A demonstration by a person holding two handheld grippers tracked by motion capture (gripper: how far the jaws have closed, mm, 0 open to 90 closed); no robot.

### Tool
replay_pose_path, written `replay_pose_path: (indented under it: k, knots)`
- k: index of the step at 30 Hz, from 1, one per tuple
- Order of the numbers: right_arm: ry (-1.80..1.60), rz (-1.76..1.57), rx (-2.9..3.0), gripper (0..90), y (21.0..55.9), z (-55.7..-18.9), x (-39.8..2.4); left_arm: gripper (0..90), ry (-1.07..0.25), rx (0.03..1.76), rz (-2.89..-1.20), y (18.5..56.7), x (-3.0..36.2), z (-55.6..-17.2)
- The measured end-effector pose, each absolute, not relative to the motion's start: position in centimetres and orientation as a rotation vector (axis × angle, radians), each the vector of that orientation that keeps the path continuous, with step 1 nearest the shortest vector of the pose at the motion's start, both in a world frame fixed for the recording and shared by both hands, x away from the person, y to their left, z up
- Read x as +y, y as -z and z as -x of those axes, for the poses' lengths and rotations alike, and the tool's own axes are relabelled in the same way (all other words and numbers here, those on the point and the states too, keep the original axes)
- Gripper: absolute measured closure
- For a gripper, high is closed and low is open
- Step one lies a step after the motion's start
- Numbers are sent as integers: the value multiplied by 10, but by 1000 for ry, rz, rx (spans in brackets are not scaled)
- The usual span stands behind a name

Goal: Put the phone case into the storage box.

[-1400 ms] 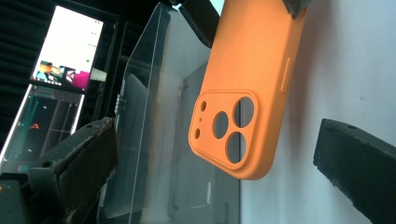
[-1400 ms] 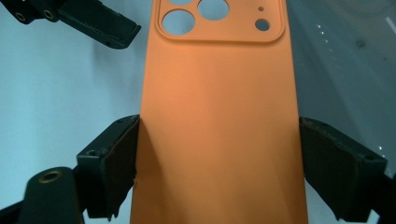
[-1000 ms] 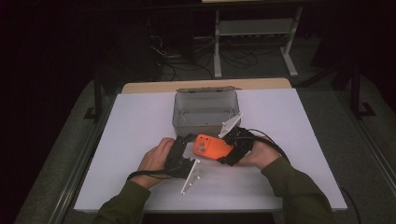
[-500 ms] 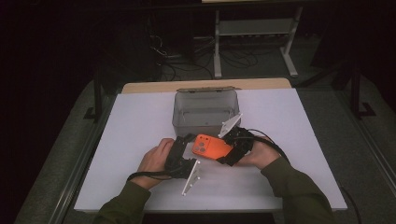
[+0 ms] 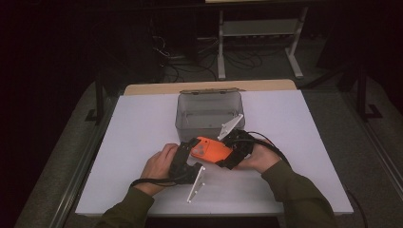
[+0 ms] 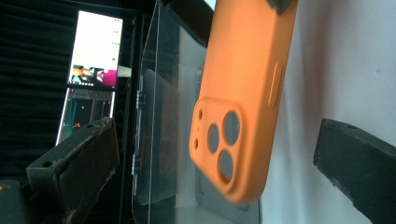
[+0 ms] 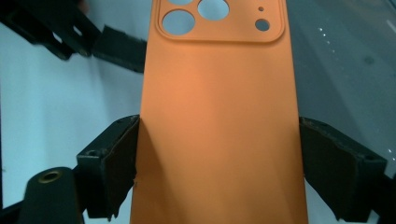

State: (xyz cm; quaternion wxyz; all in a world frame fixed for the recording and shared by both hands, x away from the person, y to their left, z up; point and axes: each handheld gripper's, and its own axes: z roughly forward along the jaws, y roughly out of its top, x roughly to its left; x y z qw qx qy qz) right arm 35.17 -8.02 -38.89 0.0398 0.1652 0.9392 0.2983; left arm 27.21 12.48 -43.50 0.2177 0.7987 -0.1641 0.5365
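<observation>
The orange phone case (image 5: 212, 150) is seen at the centre of the high view, lifted just off the white worktop (image 5: 142, 123) and lying between the 2 hands, directly in front of the clear plastic box (image 5: 209, 111). In the right gripper view the case (image 7: 217, 116) runs up the middle of the frame, its camera cut-out with 3 lens holes at the top edge. The right claw (image 7: 217, 158) is clenched on it: 1 black pad is pressed against each long side, near the plain end away from the cut-out.

In the left gripper view the case (image 6: 243, 93) hangs in the upper centre of the frame with the cut-out end lowest. The left claw (image 6: 219, 172) is released, its jaws standing wide to either side of that end, and no contact with the case can be made out.

The case is judged to be light and thin, a soft-touch shell that would flex if squeezed hard across its width; with no phone inside, the side walls would bow inward under pressure. The matte skin should give the pads good friction, so little force is thought to be needed. The long edges are taken to be the safest place to hold, since the ring around the lens holes is the weakest part. A second hold at the cut-out end would best be placed on the side rims, beside the slim button ridge (image 6: 276, 84), not across the thin corner.
</observation>
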Motion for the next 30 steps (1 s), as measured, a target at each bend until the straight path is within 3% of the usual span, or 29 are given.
replay_pose_path:
  k: [28,30]
  knots:
    - [-915,-500,2874,157,387,-355,-54,1,-1583,-409,-2217,446,116,-271]
    - [-919,-498,2873,157,386,-355,-55,32,-1586,-406,-2214,447,115,-270]
